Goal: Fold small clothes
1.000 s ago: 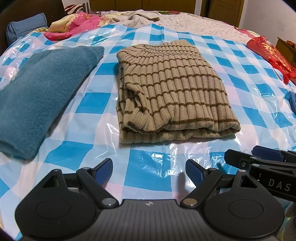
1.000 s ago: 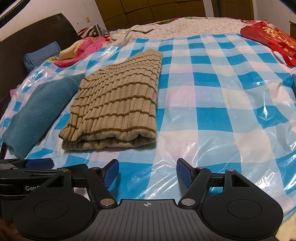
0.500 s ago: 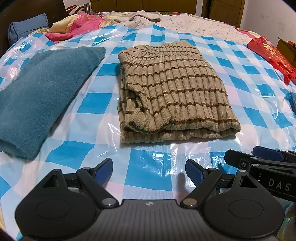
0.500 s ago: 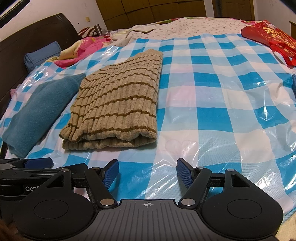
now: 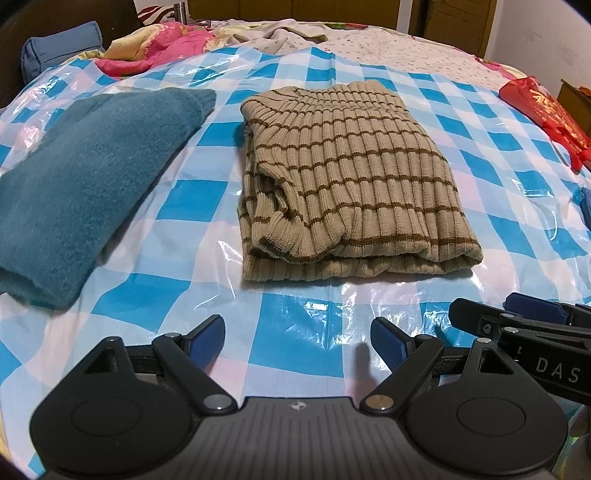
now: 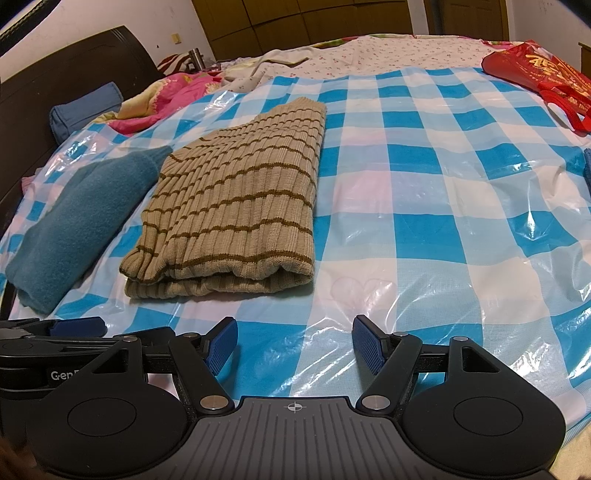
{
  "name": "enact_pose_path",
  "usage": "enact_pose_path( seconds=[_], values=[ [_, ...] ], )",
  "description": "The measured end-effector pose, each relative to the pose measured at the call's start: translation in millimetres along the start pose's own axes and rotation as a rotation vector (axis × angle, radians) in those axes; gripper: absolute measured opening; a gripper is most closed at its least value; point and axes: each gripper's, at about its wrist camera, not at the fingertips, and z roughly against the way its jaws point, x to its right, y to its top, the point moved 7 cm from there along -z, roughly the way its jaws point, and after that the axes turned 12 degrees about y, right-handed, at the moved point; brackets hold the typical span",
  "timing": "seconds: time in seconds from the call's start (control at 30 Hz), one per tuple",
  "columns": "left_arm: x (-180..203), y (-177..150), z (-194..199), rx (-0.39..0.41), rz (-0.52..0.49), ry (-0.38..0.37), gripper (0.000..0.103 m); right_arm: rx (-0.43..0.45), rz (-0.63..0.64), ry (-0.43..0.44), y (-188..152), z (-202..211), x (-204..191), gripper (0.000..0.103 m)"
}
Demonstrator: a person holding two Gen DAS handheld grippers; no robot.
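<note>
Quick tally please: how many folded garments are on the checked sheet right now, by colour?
Tan striped sweater: 1
Teal garment: 1
Total: 2, both lying folded on the checked sheet, apart from each other. Left gripper and right gripper are open and hold nothing.

place: home bedroom | landmark: bed (image 6: 424,192) under checked plastic sheet | at its head: dark headboard (image 6: 66,92), blue pillow (image 6: 86,109) | beyond it: wooden wardrobe doors (image 6: 306,22)
</note>
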Motion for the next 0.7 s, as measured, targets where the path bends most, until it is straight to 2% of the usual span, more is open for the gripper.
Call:
enact_pose_path(
  seconds=[0.33,0.7],
  values=[
    [-1.7,-1.6,2.5,0.002,0.024,0.027,0.095,-0.003,0.007,0.005,-0.7,-0.7,-3.8,0.07],
    [-0.9,-1.7,0.4,-0.011,0.035,0.007,0.095,0.001,0.006,0.011,1.3,0.7,-1.1,0.072]
  ],
)
